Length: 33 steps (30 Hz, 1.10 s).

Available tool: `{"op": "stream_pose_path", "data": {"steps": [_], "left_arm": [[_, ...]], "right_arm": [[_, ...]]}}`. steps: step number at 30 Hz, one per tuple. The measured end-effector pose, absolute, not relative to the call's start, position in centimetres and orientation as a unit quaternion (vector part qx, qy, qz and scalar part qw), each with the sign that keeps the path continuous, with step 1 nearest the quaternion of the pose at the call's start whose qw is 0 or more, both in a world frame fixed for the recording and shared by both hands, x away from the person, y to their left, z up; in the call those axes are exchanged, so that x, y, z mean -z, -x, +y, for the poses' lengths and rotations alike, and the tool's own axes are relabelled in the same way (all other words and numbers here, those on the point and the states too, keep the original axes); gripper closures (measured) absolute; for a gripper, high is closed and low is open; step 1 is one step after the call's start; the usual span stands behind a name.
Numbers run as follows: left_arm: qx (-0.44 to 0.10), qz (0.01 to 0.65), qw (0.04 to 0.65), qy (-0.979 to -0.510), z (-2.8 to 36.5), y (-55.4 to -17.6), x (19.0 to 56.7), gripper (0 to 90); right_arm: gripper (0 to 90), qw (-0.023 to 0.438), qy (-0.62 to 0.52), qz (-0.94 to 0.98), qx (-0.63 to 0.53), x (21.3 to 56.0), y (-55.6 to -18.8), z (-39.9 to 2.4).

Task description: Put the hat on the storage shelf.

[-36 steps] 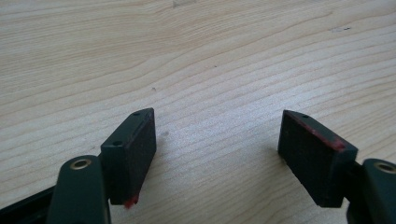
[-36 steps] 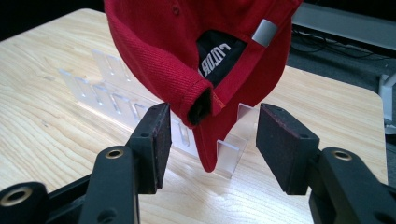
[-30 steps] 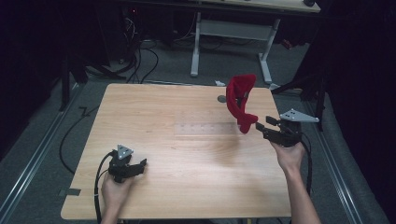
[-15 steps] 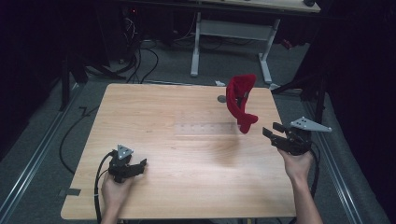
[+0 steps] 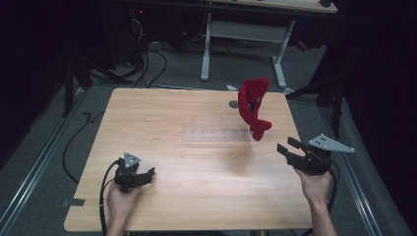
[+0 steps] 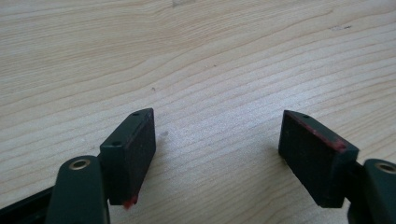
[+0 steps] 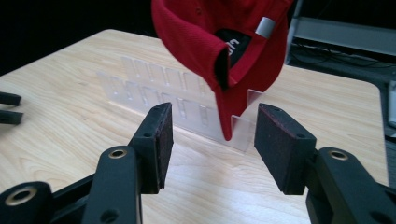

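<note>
Tabletop (image 5: 196, 162): right tool (image 7: 212, 135) open, empty

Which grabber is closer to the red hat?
The right gripper: its open fingers point at the red cap, while the left gripper sits far across the table.

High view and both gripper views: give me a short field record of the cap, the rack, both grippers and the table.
cap: red fabric baseball cap hanging on the rack, brim pointing down
rack: clear plastic slotted rack, standing on the table
right gripper: jaws open, empty, aimed at the cap's brim, apart from it
left gripper: jaws open, empty, low over bare wood
table: light wooden table
</note>
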<state>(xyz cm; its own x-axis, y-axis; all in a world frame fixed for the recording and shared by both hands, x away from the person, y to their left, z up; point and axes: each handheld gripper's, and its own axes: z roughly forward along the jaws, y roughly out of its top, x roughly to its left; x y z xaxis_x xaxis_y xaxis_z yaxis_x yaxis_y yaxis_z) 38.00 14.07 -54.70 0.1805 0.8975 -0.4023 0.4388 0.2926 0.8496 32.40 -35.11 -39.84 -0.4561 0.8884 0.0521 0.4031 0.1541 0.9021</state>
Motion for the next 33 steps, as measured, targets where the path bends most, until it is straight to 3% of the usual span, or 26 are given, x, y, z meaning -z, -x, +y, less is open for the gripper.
{"op": "stream_pose_path", "data": {"steps": [33], "left_arm": [[-0.216, 0.602, 0.533, -0.554, 14.0, -38.0, 54.7, 27.5]], "right_arm": [[47.2, 0.217, -0.439, 0.741, -0.459, 45.3, -31.9, -31.1]]}}
